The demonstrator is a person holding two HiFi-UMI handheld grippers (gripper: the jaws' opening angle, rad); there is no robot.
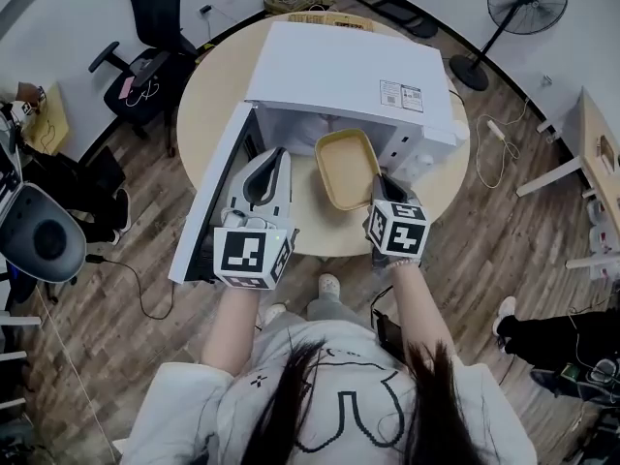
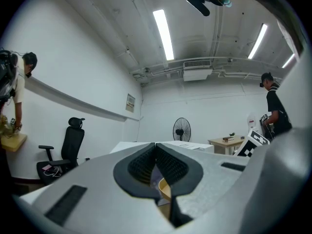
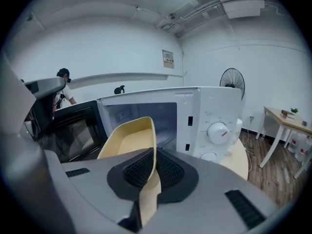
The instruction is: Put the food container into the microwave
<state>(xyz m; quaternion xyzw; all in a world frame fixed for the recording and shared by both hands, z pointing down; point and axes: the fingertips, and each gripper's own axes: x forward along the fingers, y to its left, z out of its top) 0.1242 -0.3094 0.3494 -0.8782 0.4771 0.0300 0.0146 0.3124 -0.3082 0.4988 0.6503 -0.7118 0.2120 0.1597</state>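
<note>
Right gripper view: the food container [image 3: 127,140] rim is clamped between the right gripper [image 3: 155,160] fingers, facing the open microwave [image 3: 209,106]; the left gripper [image 2: 156,155] fingers are pressed together, empty

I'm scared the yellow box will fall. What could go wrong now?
The right gripper pinches only one thin wall of the food container, so it might tilt or slip. It is just outside the open microwave and could bump the frame going in. The shut left gripper gives no support.
</note>
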